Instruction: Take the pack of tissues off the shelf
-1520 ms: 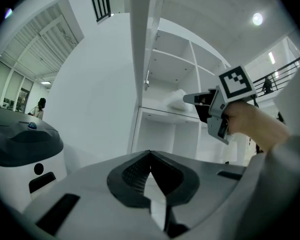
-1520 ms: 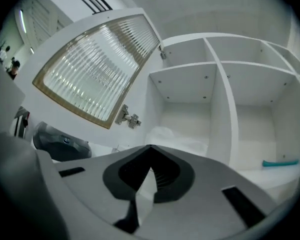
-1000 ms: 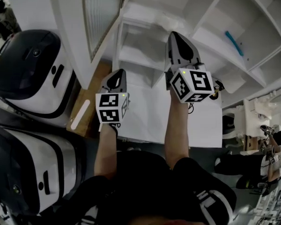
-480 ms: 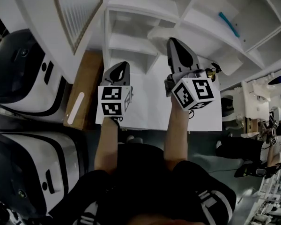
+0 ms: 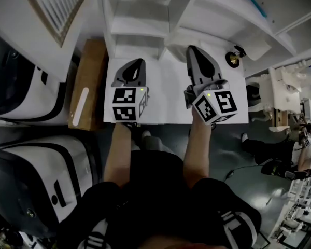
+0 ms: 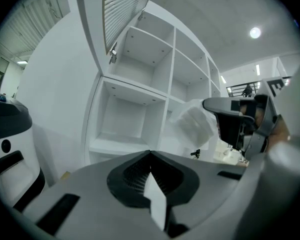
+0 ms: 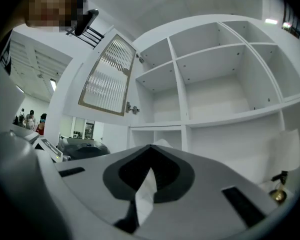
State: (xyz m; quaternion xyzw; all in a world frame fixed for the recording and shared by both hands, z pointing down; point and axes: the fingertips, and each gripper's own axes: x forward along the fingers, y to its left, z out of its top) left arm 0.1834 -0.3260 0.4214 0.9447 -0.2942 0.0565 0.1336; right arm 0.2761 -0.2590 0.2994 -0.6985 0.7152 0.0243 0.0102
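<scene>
The pack of tissues (image 5: 179, 37) is a soft white bundle that hangs off the tip of my right gripper (image 5: 193, 50), which is shut on its edge, clear of the white shelf unit (image 5: 140, 14). The left gripper view shows the pack (image 6: 194, 125) in front of the right gripper (image 6: 211, 104). Only a white corner of the pack (image 7: 162, 143) peeks over the closed jaws in the right gripper view. My left gripper (image 5: 137, 61) hovers beside it on the left, over the white table (image 5: 166, 110), shut with nothing in it.
The shelf's open compartments (image 7: 225, 94) are bare, and a ribbed-glass door (image 7: 107, 79) stands open. A small brass object (image 5: 233, 58) sits at the table's far right. A wooden board (image 5: 88, 82) and black-and-white machines (image 5: 36, 154) lie to the left.
Both grippers have come down and back from the shelf to over the white table. The tissue pack has travelled with the right gripper.
</scene>
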